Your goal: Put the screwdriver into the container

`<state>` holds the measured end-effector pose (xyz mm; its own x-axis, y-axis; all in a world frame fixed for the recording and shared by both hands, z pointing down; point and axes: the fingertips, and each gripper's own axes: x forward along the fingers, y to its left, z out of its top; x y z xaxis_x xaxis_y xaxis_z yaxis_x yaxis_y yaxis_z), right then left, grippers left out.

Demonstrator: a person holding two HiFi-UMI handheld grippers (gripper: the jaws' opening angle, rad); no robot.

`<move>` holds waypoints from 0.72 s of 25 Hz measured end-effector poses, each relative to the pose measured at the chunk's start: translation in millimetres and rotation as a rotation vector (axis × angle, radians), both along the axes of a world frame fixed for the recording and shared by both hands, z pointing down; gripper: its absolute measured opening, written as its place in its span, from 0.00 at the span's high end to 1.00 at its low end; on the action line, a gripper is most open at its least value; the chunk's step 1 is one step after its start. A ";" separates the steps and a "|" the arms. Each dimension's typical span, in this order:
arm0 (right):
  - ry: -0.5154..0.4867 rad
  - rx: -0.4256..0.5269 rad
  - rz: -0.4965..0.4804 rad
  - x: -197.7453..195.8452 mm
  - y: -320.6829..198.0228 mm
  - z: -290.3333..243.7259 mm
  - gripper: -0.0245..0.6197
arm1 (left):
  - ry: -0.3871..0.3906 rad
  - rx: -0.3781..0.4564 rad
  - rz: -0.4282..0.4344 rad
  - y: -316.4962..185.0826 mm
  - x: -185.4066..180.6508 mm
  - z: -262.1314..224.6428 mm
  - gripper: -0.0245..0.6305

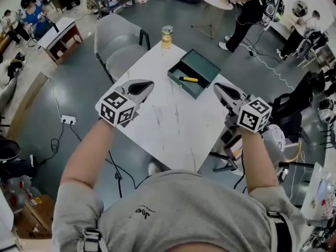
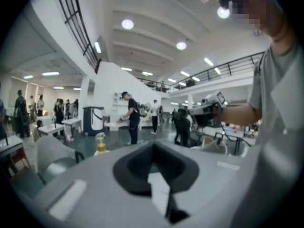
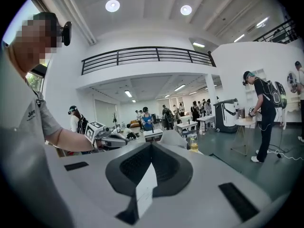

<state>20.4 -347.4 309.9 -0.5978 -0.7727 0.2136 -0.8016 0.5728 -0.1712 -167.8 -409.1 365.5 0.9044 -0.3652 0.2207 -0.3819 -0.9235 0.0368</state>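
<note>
The dark green container (image 1: 202, 66) lies open on the white table (image 1: 173, 125), toward its far side. A yellow and black screwdriver (image 1: 187, 79) rests inside it. My left gripper (image 1: 150, 83) hovers above the table's left part, shut with nothing between its jaws. My right gripper (image 1: 216, 86) hovers at the table's right edge, near the container's right corner, jaws together and empty. Both are lifted and point roughly level, so each gripper view looks out over the room. The left gripper (image 2: 154, 146) and the right gripper (image 3: 151, 148) show closed, empty jaws there.
A bottle of yellow liquid (image 1: 167, 37) stands at the table's far corner. A grey chair (image 1: 118, 46) sits beyond the table's left side. A power strip (image 1: 69, 120) and cables lie on the floor. People stand at other tables around the room.
</note>
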 end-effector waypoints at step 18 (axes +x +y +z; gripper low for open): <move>-0.027 0.020 -0.222 47.6 146.6 -47.7 0.95 | 0.331 -0.145 -0.311 223.4 14.6 -74.4 0.96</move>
<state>68.1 -200.8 262.2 -0.7590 -0.6254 0.1812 -0.6507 0.7382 -0.1778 -153.2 -185.8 291.1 0.7870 -0.6169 0.0076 -0.5858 -0.7433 0.3230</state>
